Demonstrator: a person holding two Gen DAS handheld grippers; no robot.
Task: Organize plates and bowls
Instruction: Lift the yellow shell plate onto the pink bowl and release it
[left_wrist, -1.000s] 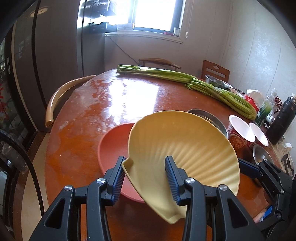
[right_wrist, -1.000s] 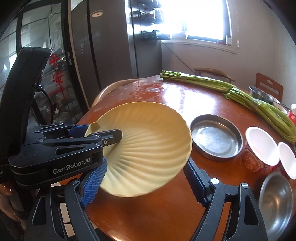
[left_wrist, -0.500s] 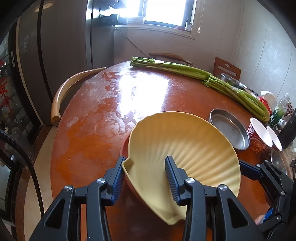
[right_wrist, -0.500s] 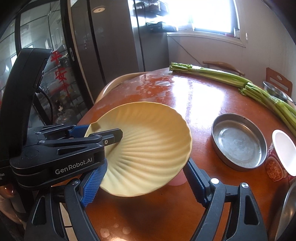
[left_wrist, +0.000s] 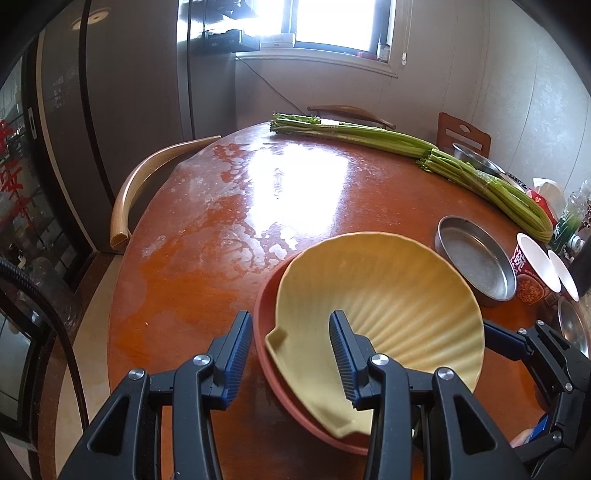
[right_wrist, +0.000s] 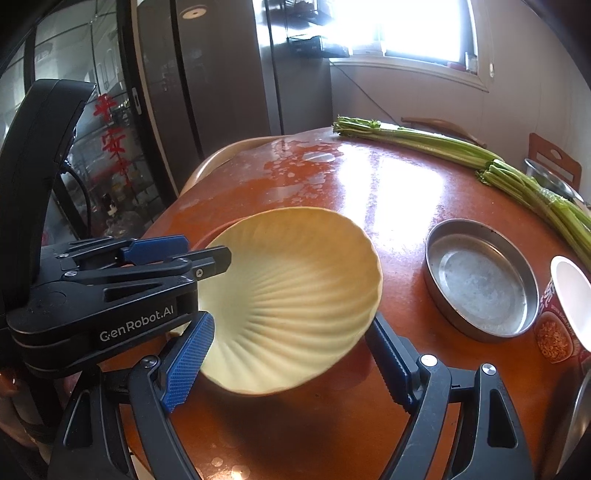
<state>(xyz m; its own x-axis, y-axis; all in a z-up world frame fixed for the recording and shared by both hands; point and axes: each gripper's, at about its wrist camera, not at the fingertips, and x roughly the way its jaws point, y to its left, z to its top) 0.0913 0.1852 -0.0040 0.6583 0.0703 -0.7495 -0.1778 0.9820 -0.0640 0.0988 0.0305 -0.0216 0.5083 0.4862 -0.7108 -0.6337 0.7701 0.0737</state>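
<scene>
A yellow shell-shaped plate (left_wrist: 388, 295) lies tilted in a red plate (left_wrist: 264, 295) on the round wooden table (left_wrist: 295, 184). My left gripper (left_wrist: 290, 354) straddles the yellow plate's hinge corner. Its right finger lies over the ribbed inside. Its left finger stands outside the red rim, with a small gap to the corner. From the right wrist view the yellow plate (right_wrist: 288, 288) fills the space between my right gripper's (right_wrist: 290, 325) wide-set pads, and its rim touches both. In the left wrist view the right gripper's blue fingers (left_wrist: 498, 336) meet the plate's right rim.
A round steel pan (left_wrist: 476, 266) sits right of the plates, beside two paper noodle cups (left_wrist: 532, 266) and a steel bowl (left_wrist: 572, 325). Celery bunches (left_wrist: 406, 144) lie across the far side. A curved chair back (left_wrist: 147, 184) stands at the table's left edge.
Both grippers came down and over with the yellow plate, which now rests in the red plate. The plate's corner, earlier against my left gripper's left pad, now stands slightly off it.
</scene>
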